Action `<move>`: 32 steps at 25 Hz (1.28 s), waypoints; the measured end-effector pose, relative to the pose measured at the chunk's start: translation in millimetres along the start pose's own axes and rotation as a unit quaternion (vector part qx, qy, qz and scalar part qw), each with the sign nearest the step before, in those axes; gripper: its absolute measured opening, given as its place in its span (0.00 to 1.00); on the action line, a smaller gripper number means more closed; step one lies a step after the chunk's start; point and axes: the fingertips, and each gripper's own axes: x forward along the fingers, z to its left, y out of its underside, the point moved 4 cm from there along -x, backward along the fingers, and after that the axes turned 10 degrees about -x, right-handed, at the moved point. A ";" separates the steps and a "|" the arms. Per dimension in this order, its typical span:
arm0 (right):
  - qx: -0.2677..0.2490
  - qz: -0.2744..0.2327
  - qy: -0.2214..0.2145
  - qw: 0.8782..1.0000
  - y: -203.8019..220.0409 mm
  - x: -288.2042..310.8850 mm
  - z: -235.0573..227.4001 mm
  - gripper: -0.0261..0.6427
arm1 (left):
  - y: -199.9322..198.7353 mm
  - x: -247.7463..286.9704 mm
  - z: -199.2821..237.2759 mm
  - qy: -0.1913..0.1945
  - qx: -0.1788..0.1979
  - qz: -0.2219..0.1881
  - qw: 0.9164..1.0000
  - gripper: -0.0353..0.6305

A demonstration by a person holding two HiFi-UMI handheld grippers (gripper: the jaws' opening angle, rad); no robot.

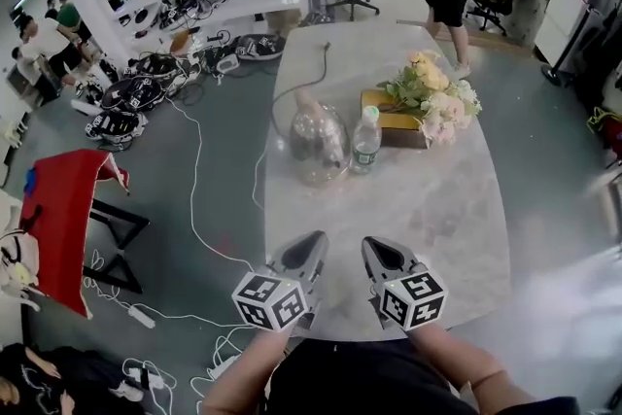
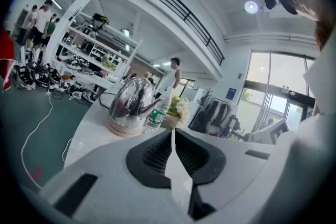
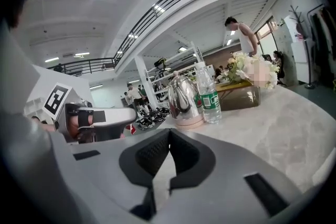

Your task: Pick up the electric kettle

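Marble table (image 1: 428, 209) fills the view. At its near edge, the left gripper (image 1: 312, 240) hovers, jaws together and empty. Mid-table stands the electric kettle (image 1: 317, 143), seemingly touching a water bottle (image 1: 366, 139). The right gripper (image 1: 375, 246) is likewise closed and empty.

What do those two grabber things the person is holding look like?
The left gripper and right gripper are pale grey plastic, narrowing to a point like beaks. Inside the jaws are black ribbed pads. The left marker cube and right marker cube are white with black square patterns. The person wears dark clothing.
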 end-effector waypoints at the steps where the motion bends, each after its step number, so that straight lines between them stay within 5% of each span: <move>1: 0.002 -0.002 0.005 1.000 -1.4 4.4 -1.7 0.05 | -3.0 3.1 4.0 0.003 0.003 0.002 1.000 0.09; 14: -0.006 -0.012 0.023 1.000 -22.9 67.8 -18.1 0.05 | -34.4 39.7 48.0 0.022 0.030 0.011 0.999 0.09; 32: -0.033 -0.011 0.031 0.999 -46.9 150.4 -38.3 0.06 | -96.5 71.8 127.5 -0.025 0.052 -0.025 0.998 0.09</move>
